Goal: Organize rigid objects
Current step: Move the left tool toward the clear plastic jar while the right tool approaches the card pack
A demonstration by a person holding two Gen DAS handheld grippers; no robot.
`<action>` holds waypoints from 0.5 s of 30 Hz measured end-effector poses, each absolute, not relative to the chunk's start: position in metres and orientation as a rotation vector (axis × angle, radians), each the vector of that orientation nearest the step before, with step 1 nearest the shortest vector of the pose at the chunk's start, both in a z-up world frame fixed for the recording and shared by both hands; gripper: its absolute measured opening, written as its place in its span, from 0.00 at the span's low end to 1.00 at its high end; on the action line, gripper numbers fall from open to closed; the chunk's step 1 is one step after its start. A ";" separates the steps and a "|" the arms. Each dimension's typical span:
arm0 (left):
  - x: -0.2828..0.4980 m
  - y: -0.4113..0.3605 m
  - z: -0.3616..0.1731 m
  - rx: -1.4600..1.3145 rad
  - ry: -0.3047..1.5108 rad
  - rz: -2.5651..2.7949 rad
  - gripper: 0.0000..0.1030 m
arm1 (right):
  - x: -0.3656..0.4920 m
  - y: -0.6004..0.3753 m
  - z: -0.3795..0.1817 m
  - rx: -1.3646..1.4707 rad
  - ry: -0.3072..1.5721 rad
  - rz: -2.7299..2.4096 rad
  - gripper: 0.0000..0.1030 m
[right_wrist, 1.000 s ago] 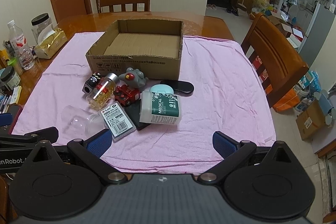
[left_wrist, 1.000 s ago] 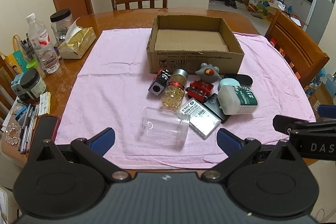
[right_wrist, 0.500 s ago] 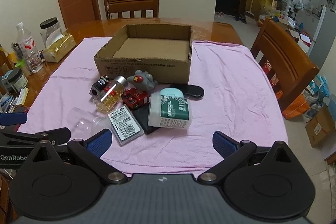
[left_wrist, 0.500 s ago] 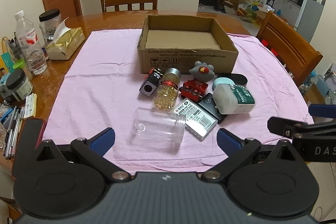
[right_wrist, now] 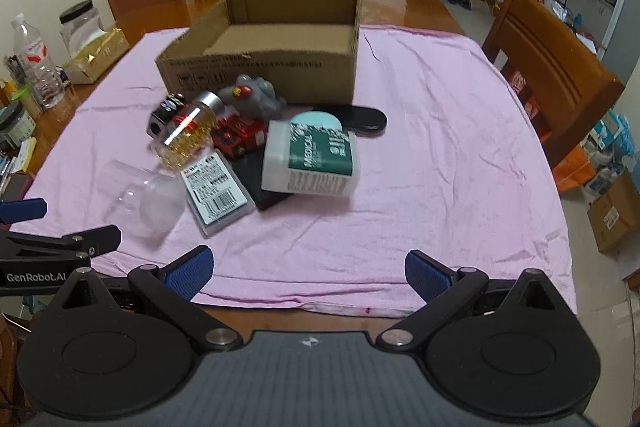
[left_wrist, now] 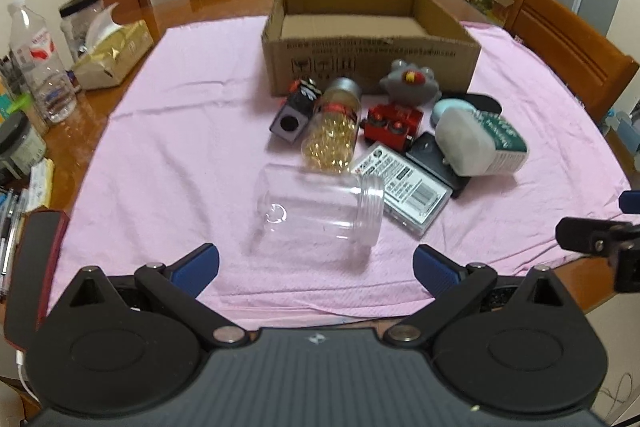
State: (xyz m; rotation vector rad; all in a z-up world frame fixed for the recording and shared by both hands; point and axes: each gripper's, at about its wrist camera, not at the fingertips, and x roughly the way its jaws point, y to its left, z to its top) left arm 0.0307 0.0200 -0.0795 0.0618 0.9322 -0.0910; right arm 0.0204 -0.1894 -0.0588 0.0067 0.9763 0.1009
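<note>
Pink cloth (left_wrist: pixel 168 131) is covering most of the wooden table (left_wrist: pixel 80 131), and an open cardboard box (left_wrist: pixel 372 67) is sitting on it toward the far edge, its inside showing only bare cardboard. Just in front of the box's near wall a cluster of rigid things is lying together: a black cube (left_wrist: pixel 291 118) at the left, a bottle of golden capsules (left_wrist: pixel 333 131) on its side beside it, a grey toy figure (left_wrist: pixel 409 83) against the box wall, a red toy car (left_wrist: pixel 393 121) touching the capsule bottle, and a white bottle with a green label (right_wrist: pixel 310 161) lying tilted on a flat black case (right_wrist: pixel 264 183). A barcoded clear case (left_wrist: pixel 404 187) is leaning against that black case, and a clear empty jar (left_wrist: pixel 320 215) is lying on its side nearest the near edge, its mouth touching the barcoded case. The left gripper (left_wrist: pixel 316 267) is hovering over the near edge with its blue fingertips spread wide apart and holding nothing, the clear jar sitting just ahead between them. The right gripper (right_wrist: pixel 306 273) is hovering over the same edge further right, also spread wide and empty. Along the left edge a water bottle (left_wrist: pixel 38 63) and a tissue pack (left_wrist: pixel 112 57) are standing off the cloth.
</note>
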 end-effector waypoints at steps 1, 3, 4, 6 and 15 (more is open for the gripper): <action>0.033 0.019 -0.083 0.067 0.935 -0.092 0.99 | 0.023 -0.189 -0.061 0.008 0.983 0.102 1.00; 0.038 0.017 -0.090 0.087 0.938 -0.095 0.99 | 0.027 -0.189 -0.066 0.011 0.993 0.103 1.00; 0.041 0.016 -0.093 0.096 0.937 -0.096 0.99 | 0.030 -0.188 -0.069 0.013 0.999 0.106 1.00; 0.048 0.015 -0.098 0.117 0.939 -0.098 0.99 | 0.034 -0.187 -0.074 0.015 1.011 0.108 1.00; 0.083 0.016 -0.117 0.166 0.954 -0.117 0.99 | 0.057 -0.177 -0.089 0.005 1.048 0.133 1.00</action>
